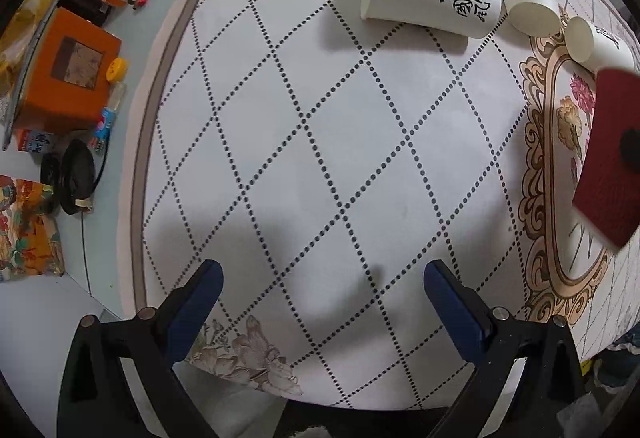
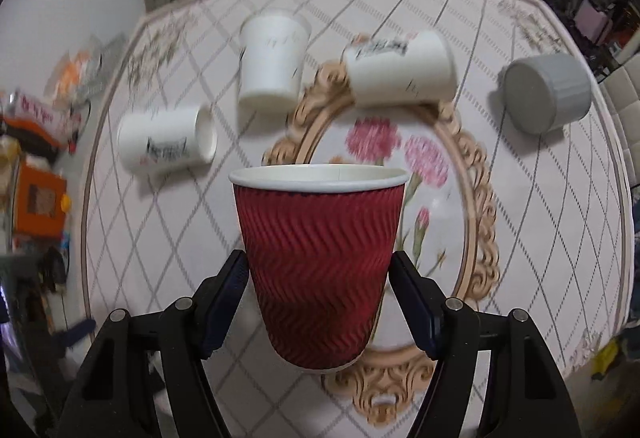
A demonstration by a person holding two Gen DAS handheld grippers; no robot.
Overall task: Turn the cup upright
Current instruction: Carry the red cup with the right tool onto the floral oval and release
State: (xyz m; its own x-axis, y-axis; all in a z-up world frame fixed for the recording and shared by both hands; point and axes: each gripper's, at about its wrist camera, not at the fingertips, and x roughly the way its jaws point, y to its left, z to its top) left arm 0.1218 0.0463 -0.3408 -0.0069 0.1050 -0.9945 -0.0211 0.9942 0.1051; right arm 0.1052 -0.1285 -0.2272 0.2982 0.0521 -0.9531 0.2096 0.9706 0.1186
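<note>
Table (image 2: 532, 198) first: a round top under a pale cloth with a dotted diamond grid and an ornate beige frame around pink flowers fills both views. Next in size, the right tongs (image 2: 318, 302) reach out over the near part of that frame, their black arms and blue pads (image 2: 224, 302) pressed against either side of a dark red ribbed paper cup with a white rim (image 2: 318, 262). The cup sits between the pads with its mouth up and its base hanging above the cloth, tilted slightly, clear of the table. In the left wrist view the same red cup (image 1: 608, 154) shows at the right edge. The left tongs (image 1: 322, 302) hover above bare cloth near the table's edge, spread wide with nothing between them, well apart from the red cup.

Three white paper cups with black calligraphy (image 2: 168, 142) lie on their sides beyond the red cup. A grey ribbed tub (image 2: 548, 90) lies tipped over to the right. An orange box (image 1: 66, 74) stands off the table's left edge.
</note>
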